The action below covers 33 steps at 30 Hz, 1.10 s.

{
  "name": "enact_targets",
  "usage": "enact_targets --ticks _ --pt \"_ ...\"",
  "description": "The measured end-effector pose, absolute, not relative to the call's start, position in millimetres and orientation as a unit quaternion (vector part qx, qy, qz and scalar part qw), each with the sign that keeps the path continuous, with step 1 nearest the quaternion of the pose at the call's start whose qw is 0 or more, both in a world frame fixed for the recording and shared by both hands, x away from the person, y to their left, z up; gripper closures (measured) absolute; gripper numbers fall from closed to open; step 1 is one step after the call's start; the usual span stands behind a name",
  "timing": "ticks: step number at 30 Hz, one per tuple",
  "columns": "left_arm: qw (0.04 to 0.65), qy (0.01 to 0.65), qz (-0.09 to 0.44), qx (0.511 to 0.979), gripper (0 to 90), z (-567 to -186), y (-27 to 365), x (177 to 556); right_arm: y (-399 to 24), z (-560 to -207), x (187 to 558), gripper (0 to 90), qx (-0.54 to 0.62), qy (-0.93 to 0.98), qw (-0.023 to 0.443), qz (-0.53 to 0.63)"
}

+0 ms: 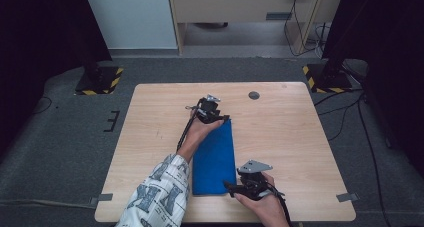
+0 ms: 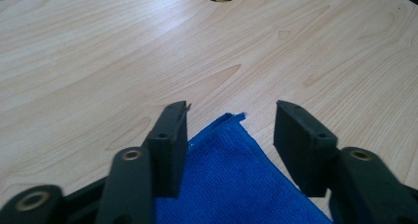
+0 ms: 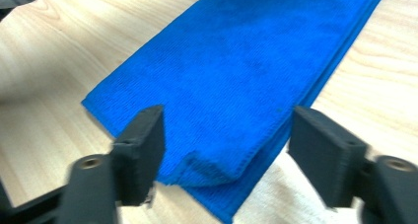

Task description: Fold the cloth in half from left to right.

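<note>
A folded blue cloth (image 1: 215,159) was laid flat on the table (image 1: 290,137). The left gripper (image 2: 231,130) and the right gripper (image 3: 226,145) were held at opposite corners, jaws apart, apparently so the cloth was released.

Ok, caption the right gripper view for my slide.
Open right gripper poised over the near corner of a folded blue cloth on a wooden table.

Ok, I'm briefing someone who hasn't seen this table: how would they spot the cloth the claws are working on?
Start at the wooden table with a round hole near its far edge. In the middle lies the cloth, folded into a long strip running from far to near, with an open claw at each end, the left claw far and the right claw near. It is bright blue against pale wood.
</note>
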State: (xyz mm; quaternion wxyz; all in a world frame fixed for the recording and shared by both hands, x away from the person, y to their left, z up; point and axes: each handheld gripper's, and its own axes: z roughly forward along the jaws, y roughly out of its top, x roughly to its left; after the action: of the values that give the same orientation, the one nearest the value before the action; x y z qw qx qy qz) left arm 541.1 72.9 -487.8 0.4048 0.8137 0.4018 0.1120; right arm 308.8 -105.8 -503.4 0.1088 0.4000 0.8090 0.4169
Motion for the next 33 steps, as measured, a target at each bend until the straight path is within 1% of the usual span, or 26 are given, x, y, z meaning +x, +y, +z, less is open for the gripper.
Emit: enact_targets --ticks 3,6,9,10,11,15,18,24,28,33 --pt "0.407 0.398 0.11 0.815 37.5 -485.1 73.5 539.5 -105.7 -504.8 313.4 17.7 0.399 0.809 0.115 0.415" --pt "0.411 0.392 0.107 0.816 33.0 -483.3 74.5 538.6 -104.5 -505.8 317.9 14.1 0.395 0.812 0.118 0.412" --pt "0.405 0.389 0.11 0.82 25.2 -482.4 74.5 537.8 -103.7 -506.7 321.9 8.8 0.394 0.81 0.125 0.417" --pt "0.404 0.389 0.11 0.82 21.2 -482.7 74.0 537.4 -103.5 -507.5 323.2 7.0 0.392 0.808 0.132 0.42" --pt "0.402 0.386 0.107 0.823 17.6 -482.7 74.1 537.0 -103.5 -508.3 324.7 6.8 0.392 0.808 0.134 0.419" --pt "0.39 0.377 0.103 0.834 10.9 -483.2 73.8 533.3 -102.4 -510.6 331.1 5.3 0.388 0.811 0.128 0.418" --pt "0.389 0.372 0.099 0.837 8.1 -482.0 75.5 531.3 -101.2 -511.0 335.1 5.0 0.385 0.814 0.126 0.416" --pt "0.394 0.372 0.1 0.834 8.0 -478.9 83.9 525.6 -100.4 -513.7 343.2 6.3 0.375 0.823 0.131 0.407" --pt "0.399 0.375 0.111 0.829 8.0 -475.4 92.5 521.0 -99.9 -515.4 349.8 6.7 0.378 0.825 0.127 0.401" --pt "0.388 0.379 0.127 0.83 8.1 -472.5 104.7 515.6 -98.9 -515.2 359.3 7.8 0.381 0.826 0.132 0.394"
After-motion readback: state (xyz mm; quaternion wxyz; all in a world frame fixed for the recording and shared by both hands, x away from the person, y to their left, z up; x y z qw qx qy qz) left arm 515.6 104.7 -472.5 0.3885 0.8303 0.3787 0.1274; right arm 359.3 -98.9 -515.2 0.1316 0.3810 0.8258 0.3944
